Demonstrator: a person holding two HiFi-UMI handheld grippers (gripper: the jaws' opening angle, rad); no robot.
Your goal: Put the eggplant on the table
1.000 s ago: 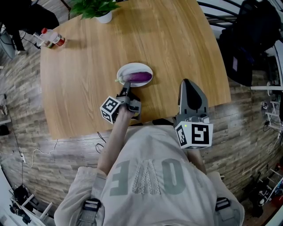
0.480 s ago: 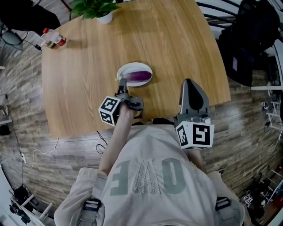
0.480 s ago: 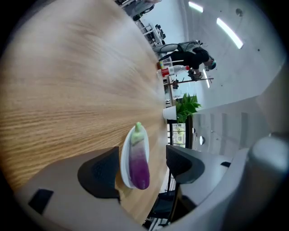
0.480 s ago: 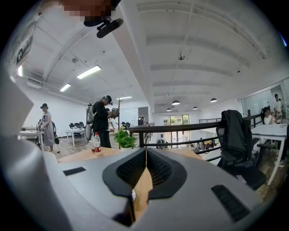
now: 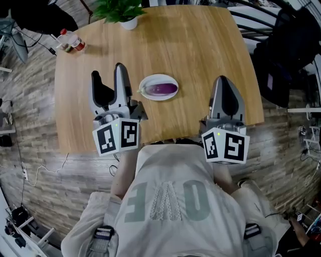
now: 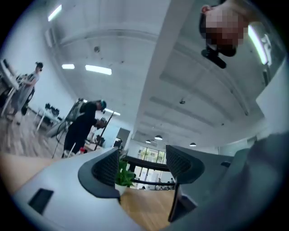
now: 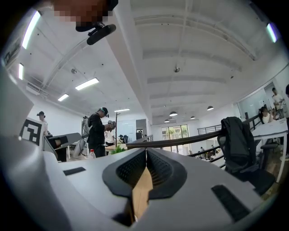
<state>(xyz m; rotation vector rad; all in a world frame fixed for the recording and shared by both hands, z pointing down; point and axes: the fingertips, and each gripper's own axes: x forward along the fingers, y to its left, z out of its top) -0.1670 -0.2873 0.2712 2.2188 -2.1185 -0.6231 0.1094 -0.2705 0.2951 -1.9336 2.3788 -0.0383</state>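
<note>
A purple eggplant lies on a small white plate near the middle of the round wooden table. My left gripper hangs above the table's near left part, left of the plate, jaws wide apart with nothing between them. In the left gripper view the left gripper points level across the table, with only the far plant showing in its gap. My right gripper is held to the right of the plate, jaws shut and empty. The right gripper looks level over the tabletop in its own view.
A potted plant stands at the table's far edge and bottles at the far left edge. A dark jacket on a chair is off the right side. A person in black stands beyond the table.
My left gripper has left the plate's near edge, risen, rolled upright and opened wide. The eggplant stays on the plate. My right gripper has risen a little, still shut.
</note>
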